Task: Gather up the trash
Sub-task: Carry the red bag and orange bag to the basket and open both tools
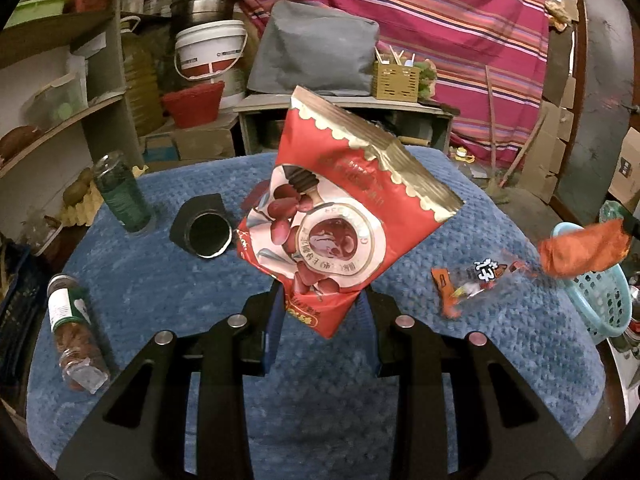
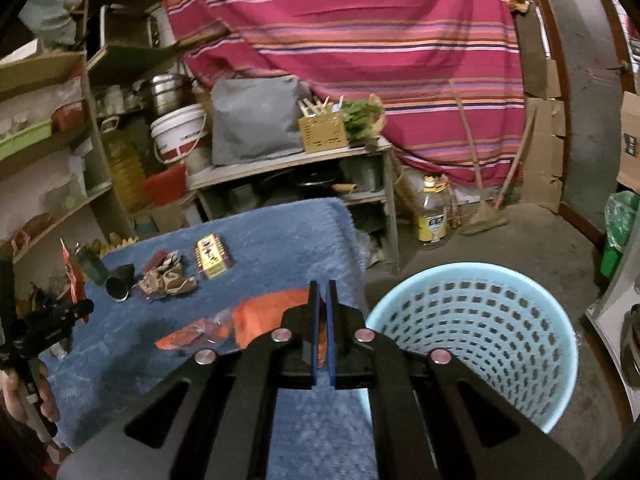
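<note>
My left gripper is shut on the lower corner of a large red snack bag and holds it up above the blue table cloth. My right gripper is shut on an orange wrapper, lifted beside the light blue mesh basket. In the left wrist view the orange wrapper hangs over the basket at the right edge. A clear candy wrapper lies on the cloth near the basket. A yellow and red packet and crumpled brown wrappers lie farther back.
A green glass bottle, a black tin and a lying spice jar are on the cloth's left side. Shelves with buckets and pots stand behind. An oil bottle stands on the floor.
</note>
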